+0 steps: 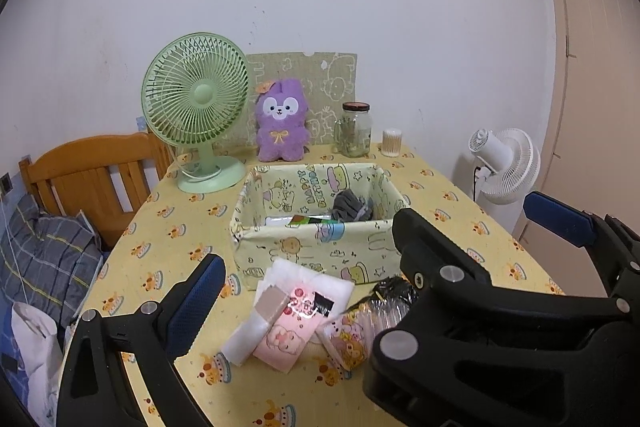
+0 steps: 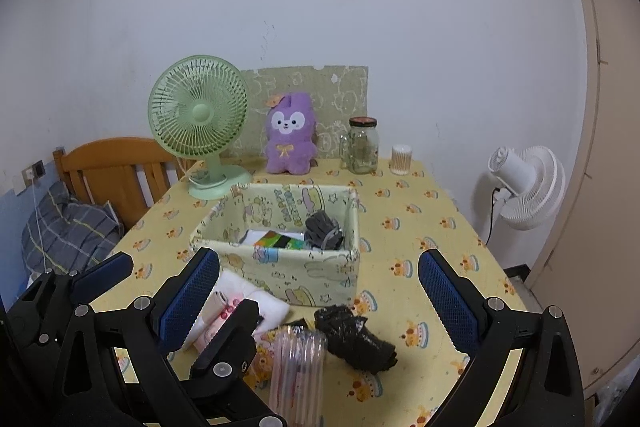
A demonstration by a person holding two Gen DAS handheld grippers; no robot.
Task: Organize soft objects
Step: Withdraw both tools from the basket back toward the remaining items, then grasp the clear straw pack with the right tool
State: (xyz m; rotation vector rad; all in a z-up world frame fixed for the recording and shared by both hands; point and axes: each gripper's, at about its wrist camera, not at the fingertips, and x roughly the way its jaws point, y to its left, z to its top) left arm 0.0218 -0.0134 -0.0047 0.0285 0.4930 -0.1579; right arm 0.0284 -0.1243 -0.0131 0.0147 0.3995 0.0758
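Observation:
A printed fabric box [image 1: 320, 247] [image 2: 288, 267] stands mid-table, holding a grey cloth [image 1: 352, 205] [image 2: 322, 229] and flat packets. In front of it lie a white and pink soft pack [image 1: 288, 311] [image 2: 232, 307], a cartoon-print pouch [image 1: 352, 341] with a clear tube pack [image 2: 298, 367], and a crumpled black bag [image 2: 354, 339] [image 1: 394, 289]. A purple plush [image 1: 282, 121] [image 2: 290, 139] sits at the back. My left gripper [image 1: 304, 267] is open above the pink pack. My right gripper [image 2: 320, 291] is open above the black bag.
A green desk fan [image 1: 198, 107] [image 2: 200, 119], a glass jar [image 1: 355, 129] [image 2: 362, 145] and a cotton-swab tub [image 1: 391, 143] [image 2: 401, 159] stand at the table's [image 2: 420, 235] back. A wooden bed frame [image 1: 92, 175] is left; a white floor fan [image 2: 524, 183] right.

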